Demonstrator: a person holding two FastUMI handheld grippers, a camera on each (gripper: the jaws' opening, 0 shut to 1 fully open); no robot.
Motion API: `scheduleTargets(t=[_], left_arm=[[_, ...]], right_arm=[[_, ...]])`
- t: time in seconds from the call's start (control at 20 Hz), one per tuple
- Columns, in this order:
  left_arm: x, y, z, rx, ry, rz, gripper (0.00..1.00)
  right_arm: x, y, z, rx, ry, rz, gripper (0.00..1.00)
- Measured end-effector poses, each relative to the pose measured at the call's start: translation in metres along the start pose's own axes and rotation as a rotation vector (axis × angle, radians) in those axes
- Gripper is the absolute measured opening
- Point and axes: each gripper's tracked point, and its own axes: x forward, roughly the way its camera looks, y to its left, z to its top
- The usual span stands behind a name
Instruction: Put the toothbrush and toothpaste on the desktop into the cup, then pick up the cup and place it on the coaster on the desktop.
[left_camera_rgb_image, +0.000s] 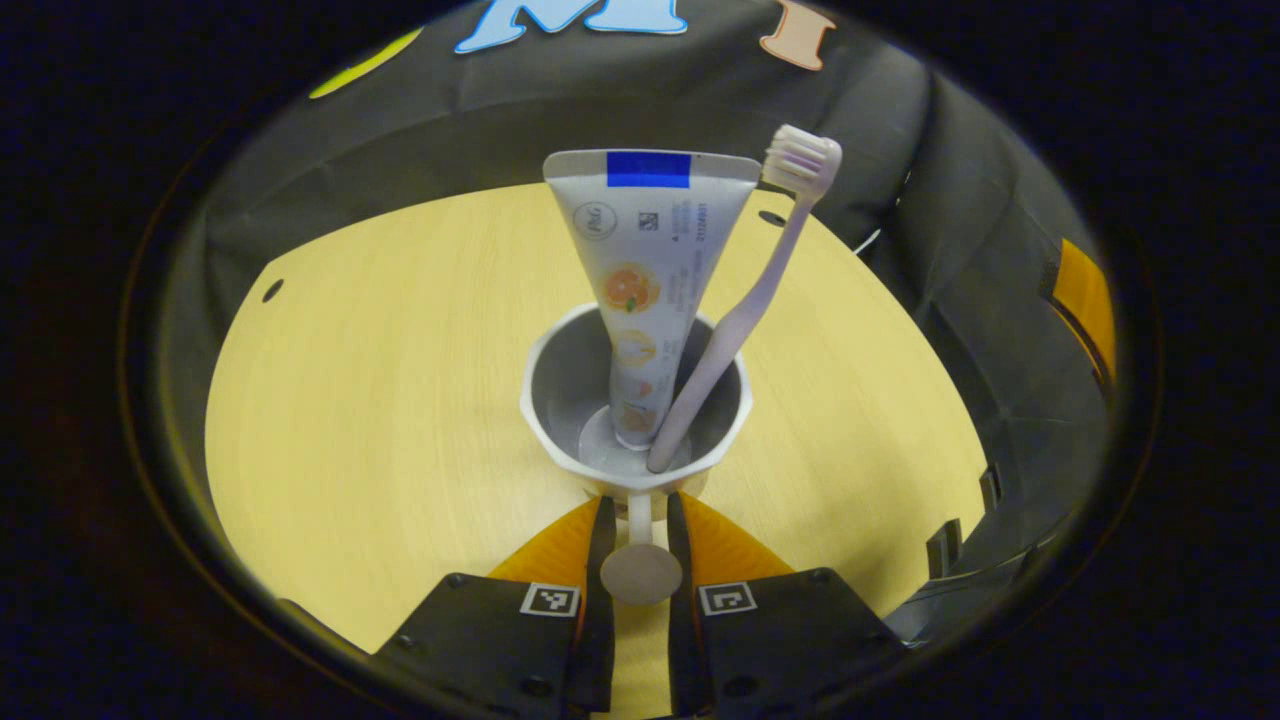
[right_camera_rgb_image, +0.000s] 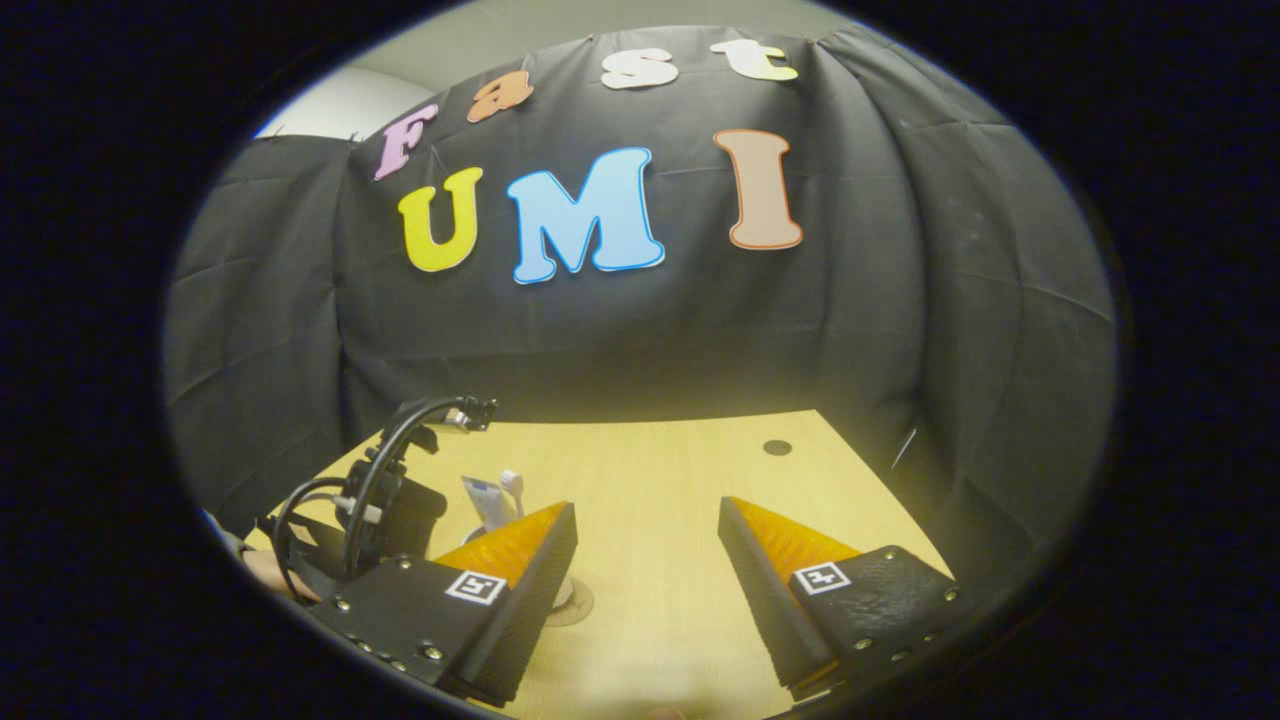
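Note:
A white cup (left_camera_rgb_image: 560, 440) stands over the wooden desktop (left_camera_rgb_image: 380, 400) in the left gripper view. A toothpaste tube (left_camera_rgb_image: 645, 270) is upright inside it, and a pale toothbrush (left_camera_rgb_image: 745, 310) leans to the right with its bristles up. My left gripper (left_camera_rgb_image: 640, 500) is shut on the cup's handle (left_camera_rgb_image: 640, 565). In the right gripper view my right gripper (right_camera_rgb_image: 648, 508) hangs open above the desktop (right_camera_rgb_image: 650, 470), holding nothing. The tops of the toothpaste (right_camera_rgb_image: 483, 497) and toothbrush (right_camera_rgb_image: 512, 487) rise behind its left finger. A tan coaster edge (right_camera_rgb_image: 578, 606) peeks out there; the cup is hidden.
Black cloth walls close in the desktop at the back and on both sides. Small dark holes (left_camera_rgb_image: 272, 290) (right_camera_rgb_image: 777, 447) mark the tabletop. The left gripper's body with its looped cables (right_camera_rgb_image: 385, 495) and a bit of a hand sit at the left of the right gripper view.

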Motion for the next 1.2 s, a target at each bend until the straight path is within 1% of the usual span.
scheduleTargets(t=[0.2,0.3,0.6,0.85,0.9,0.95,1.0,1.05,1.1,1.15,1.2], left_arm=[[0.011,-0.008,-0.006,-0.009,0.029,0.015,0.28],[0.017,-0.008,-0.005,-0.003,0.024,0.034,0.29],[0.015,-0.011,-0.008,-0.019,0.026,0.083,0.28],[0.018,-0.018,-0.014,-0.047,0.029,0.086,0.37],[0.017,-0.017,-0.014,-0.057,0.025,0.089,0.33],[0.016,-0.019,-0.015,-0.068,0.025,0.083,0.43],[0.014,-0.021,-0.015,-0.080,0.018,0.080,0.46],[0.013,-0.024,-0.014,-0.088,0.005,0.073,0.55],[0.010,-0.026,-0.012,-0.094,-0.013,0.065,0.60],[0.006,-0.027,-0.010,-0.096,-0.034,0.060,0.77],[0.002,-0.028,-0.007,-0.093,-0.057,0.055,0.77]], right_arm=[[-0.005,-0.013,-0.007,0.011,0.015,-0.002,0.89],[-0.006,-0.019,-0.008,0.010,0.018,0.000,0.89],[-0.004,-0.031,-0.007,-0.006,0.021,0.022,0.89],[-0.006,-0.033,-0.003,-0.013,0.008,0.048,0.89],[-0.007,-0.034,-0.002,-0.013,0.005,0.054,0.89],[-0.008,-0.034,-0.001,-0.016,0.003,0.058,0.89],[-0.009,-0.035,-0.001,-0.021,0.000,0.059,0.89],[-0.010,-0.036,0.000,-0.026,-0.003,0.059,0.89],[-0.009,-0.037,0.001,-0.032,-0.007,0.058,0.89],[-0.011,-0.038,0.004,-0.039,-0.011,0.055,0.89],[-0.011,-0.038,0.005,-0.043,-0.017,0.051,0.89]])
